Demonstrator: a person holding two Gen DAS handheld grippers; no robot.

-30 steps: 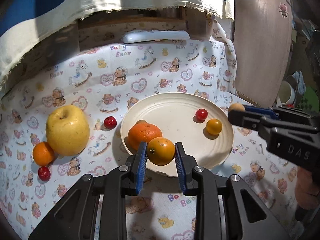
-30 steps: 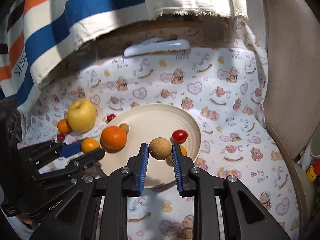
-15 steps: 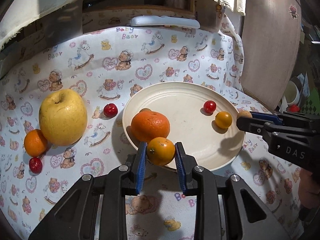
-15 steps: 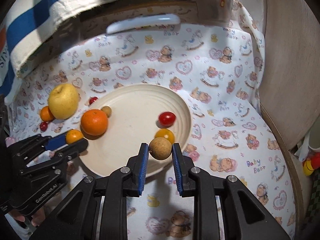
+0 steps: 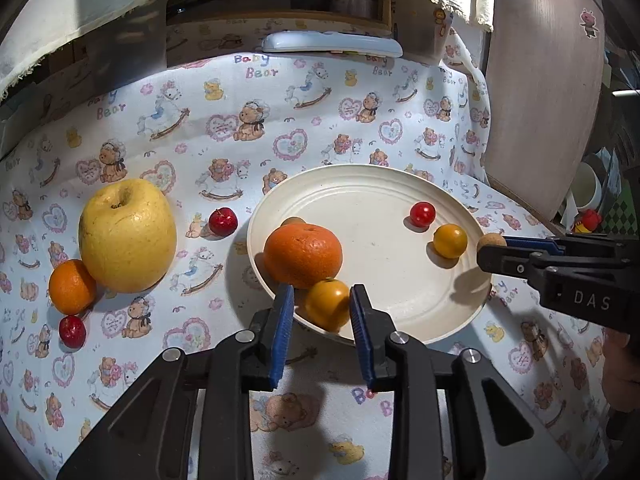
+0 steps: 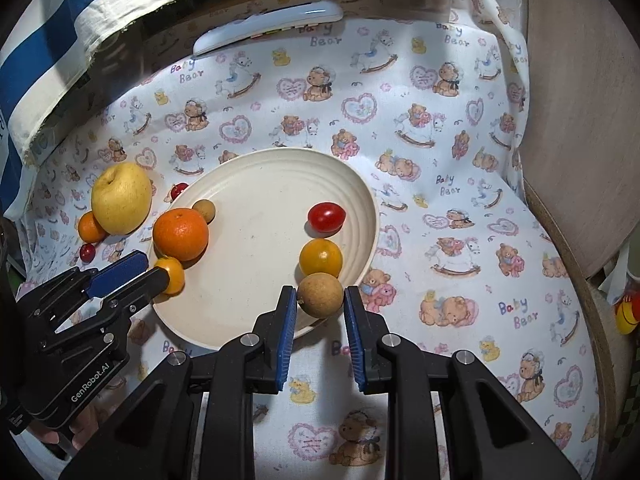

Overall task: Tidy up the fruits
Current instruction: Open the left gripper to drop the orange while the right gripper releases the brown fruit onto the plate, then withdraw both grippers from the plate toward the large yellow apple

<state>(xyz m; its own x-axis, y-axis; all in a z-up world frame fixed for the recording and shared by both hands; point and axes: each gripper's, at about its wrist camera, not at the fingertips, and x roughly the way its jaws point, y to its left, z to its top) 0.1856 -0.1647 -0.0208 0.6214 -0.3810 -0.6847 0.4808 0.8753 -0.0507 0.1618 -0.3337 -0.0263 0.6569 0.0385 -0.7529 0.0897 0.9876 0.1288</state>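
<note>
A small orange (image 5: 326, 304) rests on the near rim of the cream plate (image 5: 380, 200), at the tips of my left gripper (image 5: 322, 300). It touches the right pad, and a thin gap shows at the left pad. A mandarin (image 5: 303, 255), a red tomato (image 5: 422, 214) and a yellow tomato (image 5: 450, 241) lie on the plate. My right gripper (image 6: 320, 300) is shut on a brown longan (image 6: 320, 294) over the plate's (image 6: 260, 280) rim, beside the yellow tomato (image 6: 321, 257). A second longan (image 6: 204, 211) sits behind the mandarin (image 6: 181, 234).
On the bear-print cloth left of the plate lie a big yellow apple (image 5: 127, 236), another small orange (image 5: 72, 287) and two red cherries (image 5: 223, 221) (image 5: 72, 332). A white remote (image 5: 332, 43) lies at the back. A wooden board (image 5: 544, 80) stands at the right.
Both grippers have come lower and closer to the plate. The small orange has slid from between the left pads out to their tips, onto the rim. The right gripper still grips the longan.
</note>
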